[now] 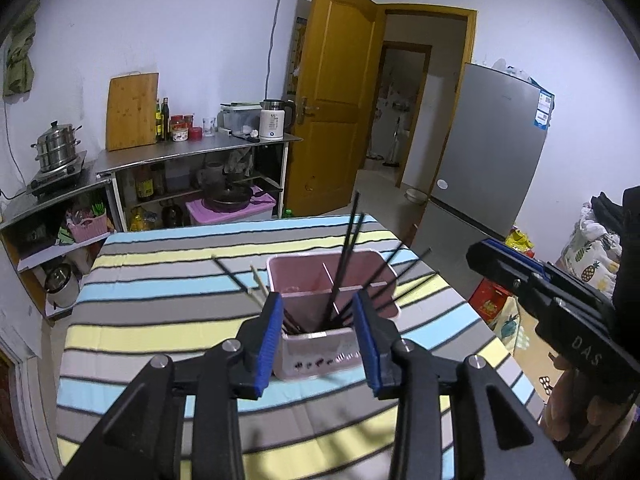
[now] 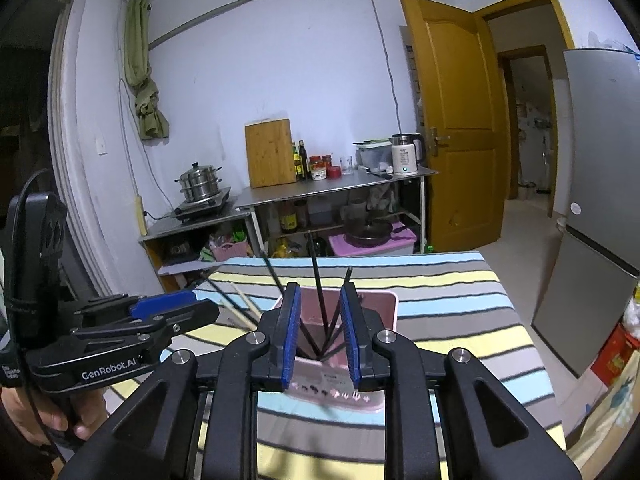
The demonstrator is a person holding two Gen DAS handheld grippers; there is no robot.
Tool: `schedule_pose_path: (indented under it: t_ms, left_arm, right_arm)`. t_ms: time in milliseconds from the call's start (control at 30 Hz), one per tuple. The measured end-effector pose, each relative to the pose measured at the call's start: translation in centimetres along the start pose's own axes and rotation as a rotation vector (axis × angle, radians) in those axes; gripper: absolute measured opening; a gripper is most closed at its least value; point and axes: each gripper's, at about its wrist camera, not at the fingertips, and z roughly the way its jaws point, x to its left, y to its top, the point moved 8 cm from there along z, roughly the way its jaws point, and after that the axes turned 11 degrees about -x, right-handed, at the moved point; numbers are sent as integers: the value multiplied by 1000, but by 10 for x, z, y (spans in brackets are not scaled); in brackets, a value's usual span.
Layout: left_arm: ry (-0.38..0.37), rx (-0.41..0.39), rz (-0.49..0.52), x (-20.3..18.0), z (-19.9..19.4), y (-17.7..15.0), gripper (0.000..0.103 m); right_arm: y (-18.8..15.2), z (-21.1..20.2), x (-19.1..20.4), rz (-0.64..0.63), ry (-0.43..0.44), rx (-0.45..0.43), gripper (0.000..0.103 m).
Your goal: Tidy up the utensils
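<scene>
A pink divided utensil holder (image 1: 320, 354) stands on the striped tablecloth (image 1: 160, 320). Several black chopsticks (image 1: 346, 248) stand fanned in its near compartment, and pale wooden chopsticks (image 1: 258, 282) lean out on its left. My left gripper (image 1: 316, 312) is open and empty, its blue pads on either side of the holder, just in front of it. In the right wrist view the same holder (image 2: 340, 394) and black chopsticks (image 2: 318, 284) sit right behind my right gripper (image 2: 320, 304), which is open and empty. The right gripper's body also shows at the right edge of the left wrist view (image 1: 552, 300).
A steel counter (image 1: 192, 152) with a cutting board (image 1: 132, 110), bottles and a kettle (image 1: 272, 118) stands beyond the table. A steamer pot (image 1: 56, 148) sits at left. A grey fridge (image 1: 492, 152) and an open wooden door (image 1: 332, 92) stand at right.
</scene>
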Motion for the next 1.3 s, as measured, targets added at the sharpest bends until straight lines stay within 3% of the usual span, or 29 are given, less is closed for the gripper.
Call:
schedule_pose_path:
  t_ms: [567,1000,1300]
  left_arm:
    - [22,-42,-8,-10,-53,-58,40]
    - [84,-75,3,-16,-83,-108,40]
    - [105,-91,0,-19,-99,-124,40]
  right_arm:
    - [-50,-54,11,-10,-9,16,21]
    - [-92,-90,21,-35,-41,31,21]
    - [-109,-105,35,-71,-44,30,21]
